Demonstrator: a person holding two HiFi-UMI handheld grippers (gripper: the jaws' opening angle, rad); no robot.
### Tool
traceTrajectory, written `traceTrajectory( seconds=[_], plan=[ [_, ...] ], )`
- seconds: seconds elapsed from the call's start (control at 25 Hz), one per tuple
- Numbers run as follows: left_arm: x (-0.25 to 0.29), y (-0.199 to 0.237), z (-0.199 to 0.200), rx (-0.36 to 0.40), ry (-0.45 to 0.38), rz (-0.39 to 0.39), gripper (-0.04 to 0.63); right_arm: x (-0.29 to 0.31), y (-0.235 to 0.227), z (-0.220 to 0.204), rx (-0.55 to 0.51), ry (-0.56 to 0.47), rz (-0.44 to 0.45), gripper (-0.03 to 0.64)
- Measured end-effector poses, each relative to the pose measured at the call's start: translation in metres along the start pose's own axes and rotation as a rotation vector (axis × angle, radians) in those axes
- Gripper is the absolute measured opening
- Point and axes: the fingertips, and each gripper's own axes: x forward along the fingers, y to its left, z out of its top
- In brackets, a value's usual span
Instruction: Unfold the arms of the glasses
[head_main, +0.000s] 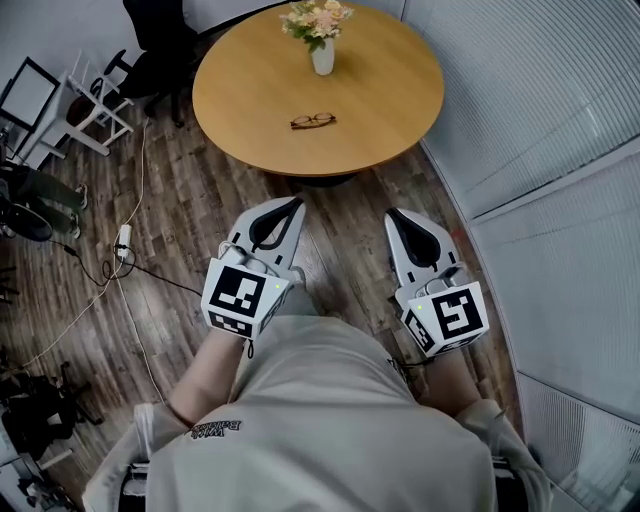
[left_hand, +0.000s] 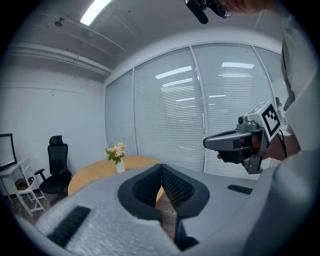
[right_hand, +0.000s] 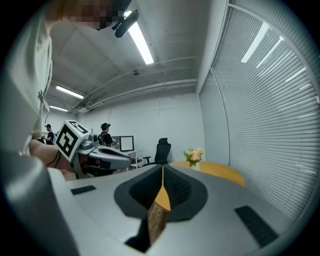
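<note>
Claws first: left grey two-jaw gripper with black-padded jaws pressed flat together, nothing between them. Same for right grey two-jaw gripper, pads meeting along a thin seam, nothing held. Carried side by side with a gap between them, low over the dark wood-plank floor. Tips just short of the near edge of the round light-wood table, not over it.

Dark-framed glasses lying on the tabletop, toward the near side, set in from the rim and well apart from both grippers; too small to tell how the arms lie. Plain wood on every side of the glasses. Farther back, near the far edge, a white vase of pale flowers, well apart from the glasses.

Right of the table, close to its rim, a curved wall of white slatted blinds, running down past the right gripper. Left of the table, a black office chair by the far rim, a white-framed stand, and a white power strip with cables trailing over the floor near the left gripper.
</note>
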Motion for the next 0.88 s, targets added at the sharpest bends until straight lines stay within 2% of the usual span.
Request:
traceTrajectory(
  seconds=[0.4,0.88],
  plan=[
    [0.040,0.033,-0.002,0.000,0.019,-0.044,0.021,0.040,-0.026,-0.002,0.013,0.021,-0.040,0.032],
    [0.105,0.133,0.007,-0.008,0.029,-0.086,0.021,0.144,-0.062,0.018,0.014,0.055,-0.079,0.032]
  ],
)
